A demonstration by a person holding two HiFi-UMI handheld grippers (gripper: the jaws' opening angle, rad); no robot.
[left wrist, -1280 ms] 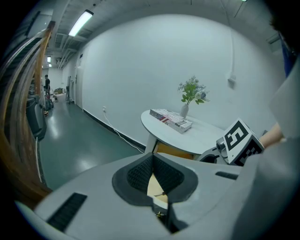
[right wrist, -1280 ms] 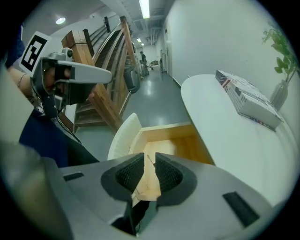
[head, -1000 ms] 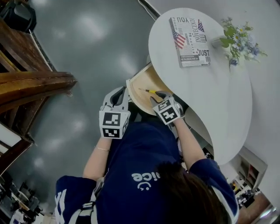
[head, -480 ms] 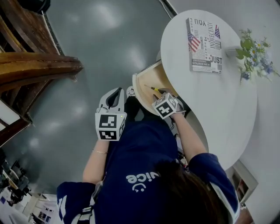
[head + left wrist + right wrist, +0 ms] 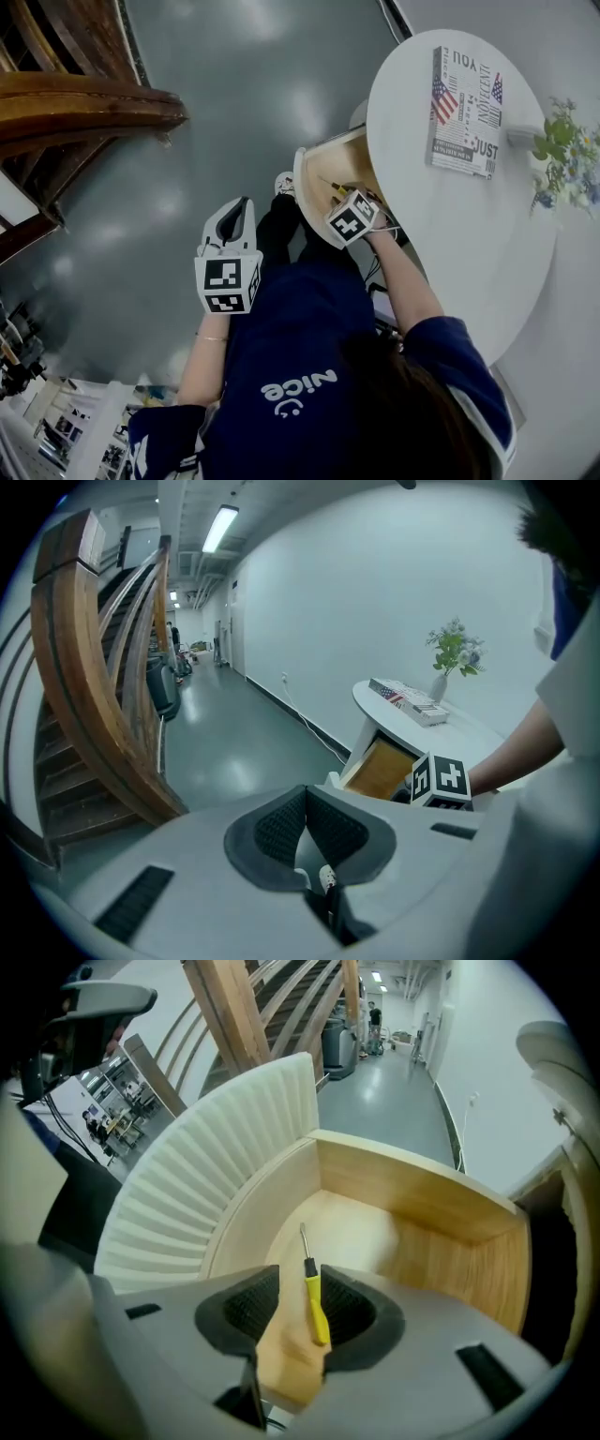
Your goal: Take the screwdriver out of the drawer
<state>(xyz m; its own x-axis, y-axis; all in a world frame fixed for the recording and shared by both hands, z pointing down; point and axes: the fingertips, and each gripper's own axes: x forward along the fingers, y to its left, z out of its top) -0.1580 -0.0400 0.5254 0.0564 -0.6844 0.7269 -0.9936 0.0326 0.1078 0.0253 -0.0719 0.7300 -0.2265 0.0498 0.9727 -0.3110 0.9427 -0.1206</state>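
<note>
A: The right gripper point(image 5: 300, 1321) has just been opening its jaws. They stand apart on either side of the screwdriver point(image 5: 316, 1302), low centre of its view.
B: Lifted?
A: No, it lies on the open drawer's point(image 5: 441, 1213) floor. Closing and lifting remain, I'd say. The left gripper point(image 5: 305, 836), jaws together, holds nothing.

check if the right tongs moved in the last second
Yes: the right tongs sank into the drawer, toward its floor, opening as they went; the screwdriver lies between them, ungripped.

Yellow-handled screwdriver point(image 5: 316, 1309), pale wood drawer point(image 5: 431, 1213), white table point(image 5: 469, 220), flag-patterned book point(image 5: 466, 112), grey floor point(image 5: 187, 187)
</note>
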